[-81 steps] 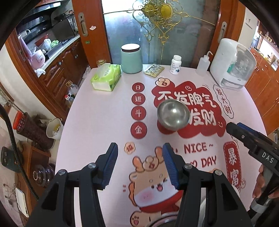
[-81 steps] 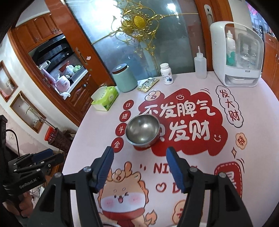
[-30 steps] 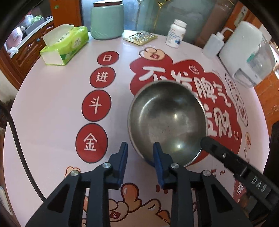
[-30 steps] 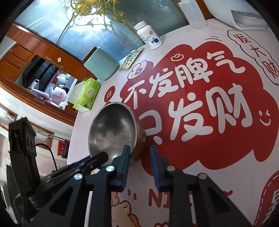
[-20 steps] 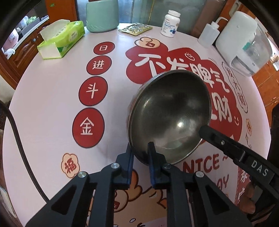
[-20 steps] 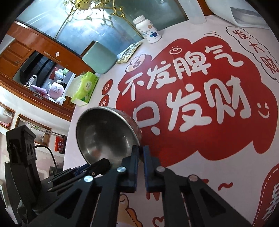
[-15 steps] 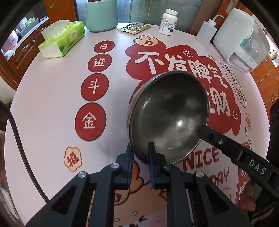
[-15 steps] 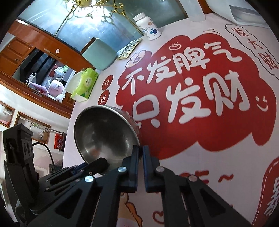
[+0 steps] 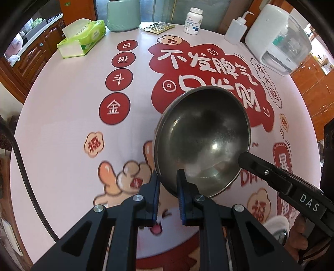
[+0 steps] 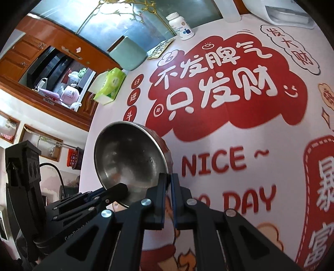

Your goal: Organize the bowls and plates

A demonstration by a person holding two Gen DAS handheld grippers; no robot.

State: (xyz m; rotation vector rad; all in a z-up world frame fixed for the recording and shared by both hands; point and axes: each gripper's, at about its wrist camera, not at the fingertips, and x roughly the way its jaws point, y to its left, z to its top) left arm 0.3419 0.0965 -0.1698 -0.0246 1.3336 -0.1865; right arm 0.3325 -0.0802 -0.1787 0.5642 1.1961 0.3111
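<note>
A steel bowl hangs above the printed table cover, held by both grippers. My left gripper is shut on the bowl's near rim. My right gripper is shut on the rim's right side; its tip shows in the left wrist view. The bowl is empty and tilted in the right wrist view. The left gripper's body shows at lower left of the right wrist view. A second metal rim peeks out at the table's near right edge.
At the table's far edge stand a tissue box, a mint canister, a blister pack, a pill bottle, a squeeze bottle and a white appliance.
Both grippers closed on the bowl's rim, lifted it off the table and have carried it toward the near edge, over the cartoon print.
</note>
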